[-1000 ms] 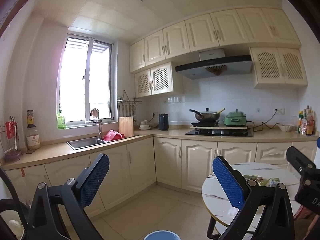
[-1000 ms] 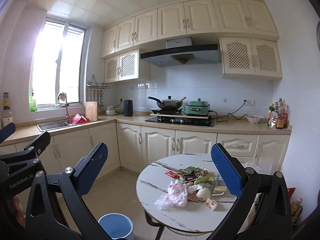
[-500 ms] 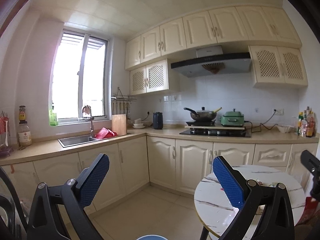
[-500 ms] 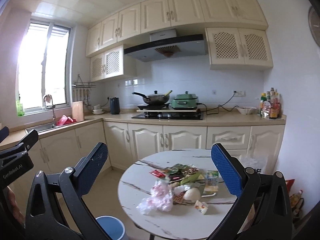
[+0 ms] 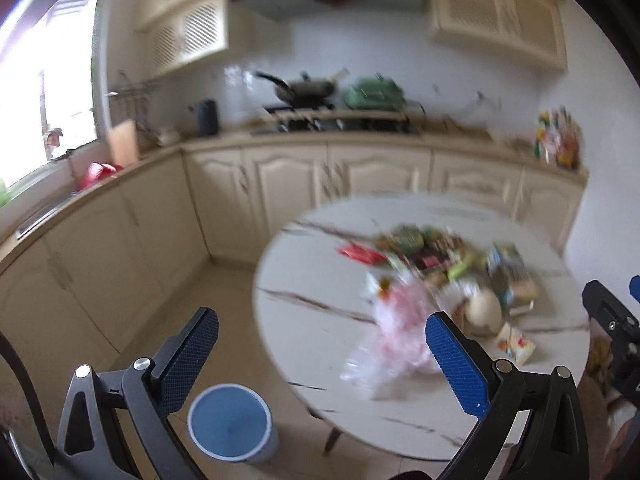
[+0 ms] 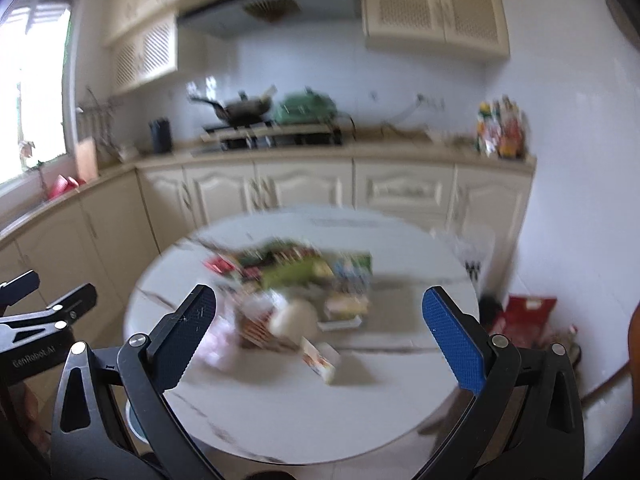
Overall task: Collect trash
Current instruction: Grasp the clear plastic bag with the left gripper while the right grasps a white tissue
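A pile of trash (image 5: pixel 440 264) lies on a round white marble table (image 5: pixel 316 276): wrappers, a pink-white plastic bag (image 5: pixel 400 340), a pale round item (image 5: pixel 484 312) and a small carton (image 5: pixel 516 344). A blue bin (image 5: pixel 232 422) stands on the floor left of the table. My left gripper (image 5: pixel 320 360) is open and empty, above the table's near left edge. My right gripper (image 6: pixel 320 340) is open and empty, over the table, with the trash pile (image 6: pixel 296 280) ahead between its fingers. Both views are blurred.
Cream kitchen cabinets and a counter (image 5: pixel 320 148) run behind, with a stove, a wok (image 5: pixel 304 90) and a green pot. A sink (image 5: pixel 44 208) is at the left under the window. A red bag (image 6: pixel 524 316) lies on the floor right of the table.
Both grippers have swung down and forward toward the table. The trash pile and the blue bin now sit much closer and lower in view. Both stay open.
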